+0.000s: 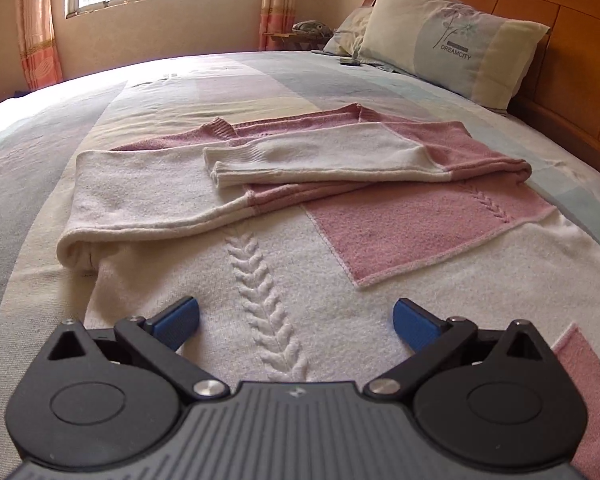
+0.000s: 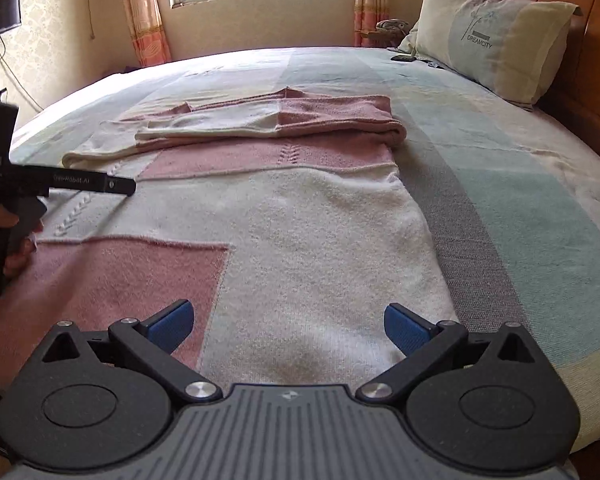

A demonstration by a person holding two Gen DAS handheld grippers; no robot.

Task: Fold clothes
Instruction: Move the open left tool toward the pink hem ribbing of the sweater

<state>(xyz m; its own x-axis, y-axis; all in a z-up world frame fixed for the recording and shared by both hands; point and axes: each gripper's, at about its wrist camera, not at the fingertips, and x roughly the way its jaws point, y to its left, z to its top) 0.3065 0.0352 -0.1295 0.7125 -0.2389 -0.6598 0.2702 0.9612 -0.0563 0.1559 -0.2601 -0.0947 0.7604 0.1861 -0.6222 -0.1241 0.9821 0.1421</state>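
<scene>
- Here, the pink-and-cream cable-knit sweater (image 1: pixel 300 216) lies flat across the pastel striped bedspread (image 2: pixel 520 184), both sleeves already crossed over its chest, likely so the body can be doubled next.
- The left gripper (image 1: pixel 296 322) and the right gripper (image 2: pixel 288 324) hover at the hem, claws spread, pinching nothing.
- No containers show; a cream printed pillow (image 1: pixel 452 36) leans on the headboard.

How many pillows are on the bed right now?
2. One big pillow leans on the headboard; a second pillow sits mostly hidden behind it. Others may be out of view.
</scene>
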